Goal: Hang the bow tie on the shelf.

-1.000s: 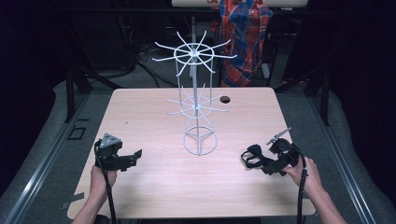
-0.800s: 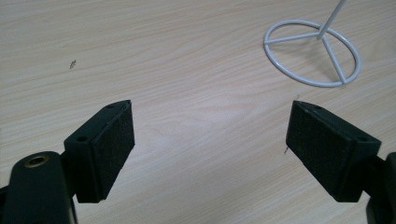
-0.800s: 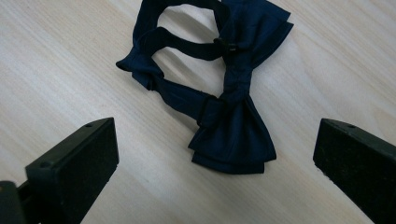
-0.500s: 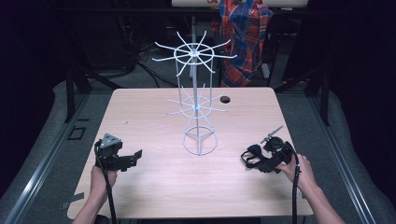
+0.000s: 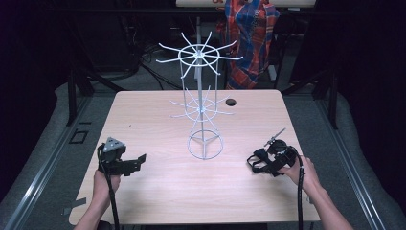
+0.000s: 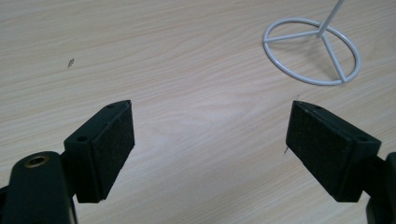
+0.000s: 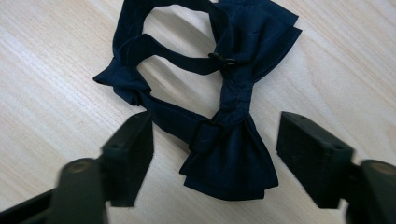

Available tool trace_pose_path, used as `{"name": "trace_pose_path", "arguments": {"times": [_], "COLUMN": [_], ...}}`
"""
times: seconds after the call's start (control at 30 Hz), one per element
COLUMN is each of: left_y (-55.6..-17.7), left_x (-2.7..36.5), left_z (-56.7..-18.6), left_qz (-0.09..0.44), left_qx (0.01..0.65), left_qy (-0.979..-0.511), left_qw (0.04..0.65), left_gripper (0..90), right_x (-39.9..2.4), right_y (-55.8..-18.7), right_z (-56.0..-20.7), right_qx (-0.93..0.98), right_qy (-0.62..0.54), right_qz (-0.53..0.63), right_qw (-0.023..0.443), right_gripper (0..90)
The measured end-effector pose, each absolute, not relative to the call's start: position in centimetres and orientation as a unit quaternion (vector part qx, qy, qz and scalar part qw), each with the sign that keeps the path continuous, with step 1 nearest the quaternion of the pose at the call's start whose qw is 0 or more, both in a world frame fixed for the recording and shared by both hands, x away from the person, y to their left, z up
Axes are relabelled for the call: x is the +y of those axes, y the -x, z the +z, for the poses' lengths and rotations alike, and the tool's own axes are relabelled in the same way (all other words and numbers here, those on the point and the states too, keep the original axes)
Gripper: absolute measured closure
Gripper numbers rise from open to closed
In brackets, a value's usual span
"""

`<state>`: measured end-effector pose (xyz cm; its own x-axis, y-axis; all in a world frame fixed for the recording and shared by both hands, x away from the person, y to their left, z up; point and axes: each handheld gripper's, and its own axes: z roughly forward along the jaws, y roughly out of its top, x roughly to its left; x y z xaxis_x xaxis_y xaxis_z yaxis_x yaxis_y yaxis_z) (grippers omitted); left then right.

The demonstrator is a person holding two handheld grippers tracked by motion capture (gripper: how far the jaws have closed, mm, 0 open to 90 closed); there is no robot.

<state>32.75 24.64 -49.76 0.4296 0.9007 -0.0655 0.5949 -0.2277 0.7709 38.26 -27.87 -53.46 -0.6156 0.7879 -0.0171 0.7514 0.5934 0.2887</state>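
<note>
1. A dark blue bow tie [image 7: 233, 112] lies flat on the wooden table [image 5: 158, 120], near its right edge in the high view, with its strap looped out beside it.
2. The right gripper [image 7: 215, 158] is set low over the bow tie. In the right gripper view one wing of the bow sits between the two black jaws, while the knot, the other wing and the strap loop lie beyond the jaw tips.
3. The right jaws have just been closing, yet a gap shows on each side of the wing and neither pad presses on the cloth.
4. In the high view the right gripper [image 5: 268, 160] and the person's right hand [image 5: 304, 172] are at the tie, well to the right of the white wire rack [image 5: 201, 96].
5. The left gripper [image 6: 210, 140] has its jaws wide apart over bare wood, with nothing between them; the rack's ring-shaped base [image 6: 312, 51] lies ahead of them and apart.
6. In the high view the left gripper [image 5: 127, 163] is near the table's left front, far from the bow tie [image 5: 258, 160].
</note>
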Motion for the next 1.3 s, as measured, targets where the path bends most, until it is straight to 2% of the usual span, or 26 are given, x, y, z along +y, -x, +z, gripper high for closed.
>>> {"name": "trace_pose_path", "arguments": {"times": [0.13,0.17,0.23,0.4,0.53,0.6,0.7,1.0,1.3], "left_y": [-32.75,-32.75,-32.76,-32.74,-32.72,-32.70,-32.67,-32.57,-32.50], "left_x": [24.61,24.61,24.62,24.67,24.68,24.71,24.72,24.78,24.78], "left_z": [-49.77,-49.77,-49.78,-49.74,-49.72,-49.70,-49.70,-49.61,-49.54], "left_qz": [0.202,0.202,0.202,0.203,0.203,0.204,0.204,0.205,0.206], "left_qx": [0.494,0.494,0.495,0.495,0.495,0.495,0.497,0.496,0.496], "left_qy": [-0.757,-0.757,-0.756,-0.755,-0.756,-0.754,-0.753,-0.753,-0.753], "left_qw": [0.378,0.378,0.378,0.379,0.378,0.380,0.381,0.381,0.381], "left_gripper": [15.7,15.7,15.7,15.7,15.7,15.7,15.7,15.7,15.7], "right_x": [-28.03,-27.79,-27.89,-27.74,-27.73,-27.78,-27.86,-27.83,-28.11], "right_y": [-38.48,-38.07,-38.40,-38.31,-38.13,-38.05,-38.01,-37.89,-37.55], "right_z": [-53.11,-53.91,-53.38,-53.65,-53.73,-53.70,-53.89,-53.95,-53.92], "right_qx": [0.899,0.877,0.897,0.902,0.900,0.900,0.898,0.894,0.885], "right_qy": [-0.420,-0.451,-0.424,-0.417,-0.420,-0.419,-0.423,-0.430,-0.441], "right_qz": [0.102,0.147,0.102,0.081,0.084,0.081,0.083,0.080,0.120], "right_qw": [0.067,0.080,0.071,0.083,0.089,0.088,0.089,0.097,0.088], "right_gripper": [41.1,43.2,45.4,54.7,62.3,69.1,72.8,79.6,81.8]}}
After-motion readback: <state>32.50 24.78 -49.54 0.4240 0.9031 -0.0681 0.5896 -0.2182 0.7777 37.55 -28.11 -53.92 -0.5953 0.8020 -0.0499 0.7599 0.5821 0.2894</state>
